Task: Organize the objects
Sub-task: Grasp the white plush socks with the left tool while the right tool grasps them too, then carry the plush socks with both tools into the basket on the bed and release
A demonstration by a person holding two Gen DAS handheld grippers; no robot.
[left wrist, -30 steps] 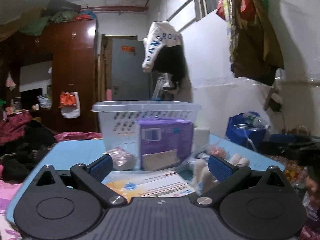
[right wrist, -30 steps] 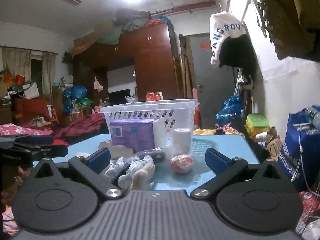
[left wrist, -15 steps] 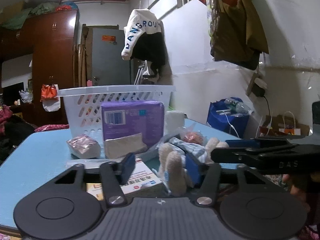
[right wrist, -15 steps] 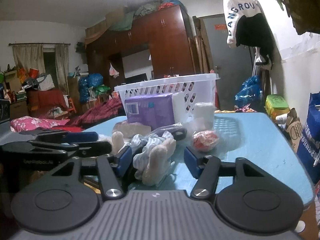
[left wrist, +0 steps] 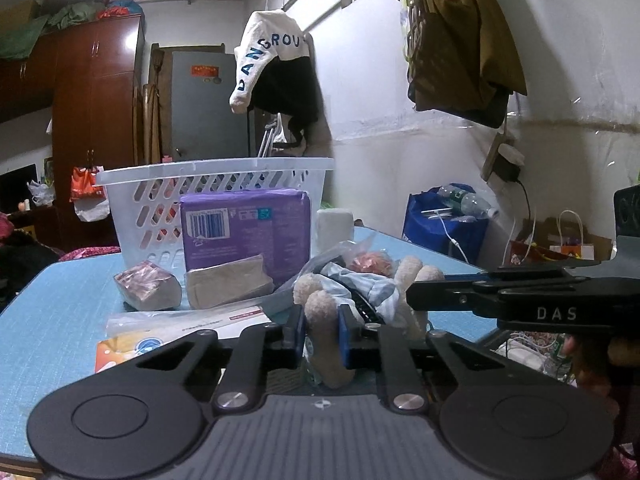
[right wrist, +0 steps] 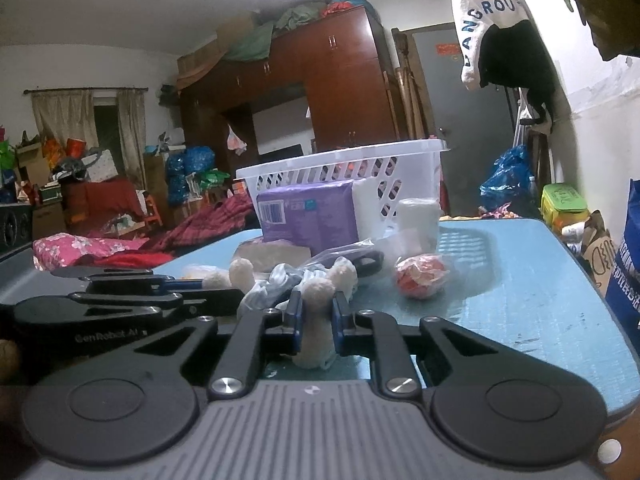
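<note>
1. Toy (left wrist: 326, 320) (right wrist: 316, 320): a cream plush with a pale blue striped cloth body, lying on the table (left wrist: 48, 308) (right wrist: 520, 280) in front of the basket (left wrist: 216, 184) (right wrist: 344, 168), with a limb in each tool.
2. Left gripper (left wrist: 322, 334) pinches one fuzzy limb between its blue pads (left wrist: 299, 332); half a second ago the pads stood apart on either side of it, and a second ago they were spread wide.
3. Right gripper (right wrist: 316, 322) is likewise pressed onto another limb; its pads (right wrist: 295, 320) were also apart half a second ago.
4. Each gripped limb runs along its gripper's fingers, rounded tip pointing away toward the basket. The toy's body lies roughly crosswise between the two tools; its overall long axis is hard to tell.
5. Right gripper shows in the left view, reaching in from the right (left wrist: 500, 300); left gripper shows in the right view, from the left (right wrist: 120, 300).
6. In front of the basket: a purple pack (left wrist: 246, 236) (right wrist: 308, 216) leaning on it, a white roll (left wrist: 334, 226) (right wrist: 418, 220), a red-and-white bag (right wrist: 420, 276) (left wrist: 370, 260), a brown packet (left wrist: 226, 282), a pink wrapped block (left wrist: 146, 286), a leaflet (left wrist: 168, 332).
</note>
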